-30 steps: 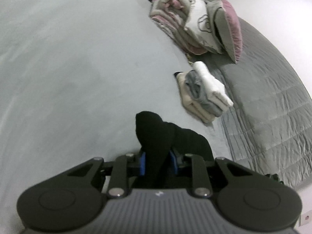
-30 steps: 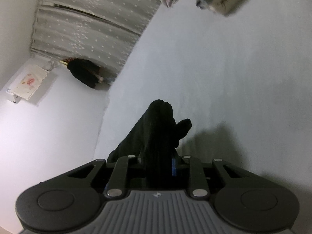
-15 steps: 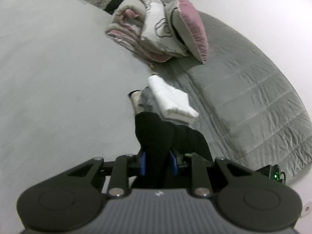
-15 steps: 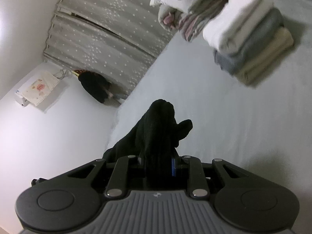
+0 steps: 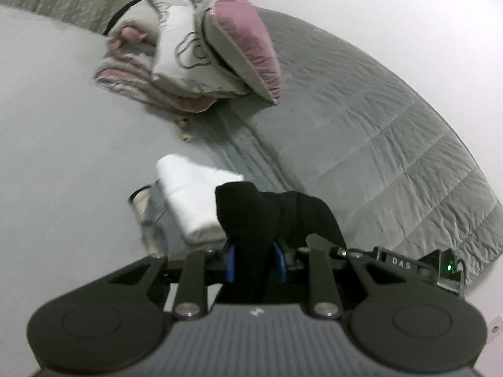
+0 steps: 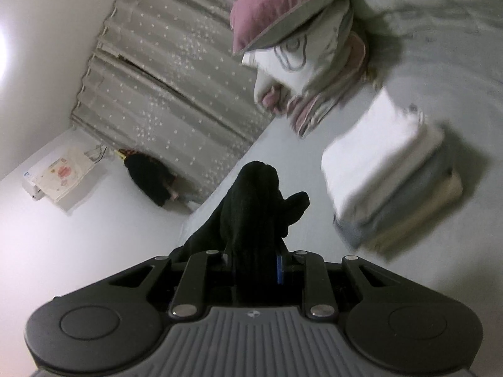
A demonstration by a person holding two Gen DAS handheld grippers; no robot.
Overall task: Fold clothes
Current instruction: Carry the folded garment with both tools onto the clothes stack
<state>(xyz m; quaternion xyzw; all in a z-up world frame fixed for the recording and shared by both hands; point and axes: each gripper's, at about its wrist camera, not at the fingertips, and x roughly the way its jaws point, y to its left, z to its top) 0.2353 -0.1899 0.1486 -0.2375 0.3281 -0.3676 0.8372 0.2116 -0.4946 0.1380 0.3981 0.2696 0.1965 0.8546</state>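
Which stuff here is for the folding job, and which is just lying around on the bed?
For the job:
- black garment, clamped in the left gripper and the right gripper
- stack of folded clothes, white on top

Just lying about:
- pink cushion
- bundled bedding under it
- grey quilt
- curtain
- dark thing by the curtain

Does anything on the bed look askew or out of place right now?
Nothing stands out. The folded stack sits squared on the sheet, white piece on top; pillows are heaped beyond it. Both the left gripper and right gripper are clamped on the black garment.
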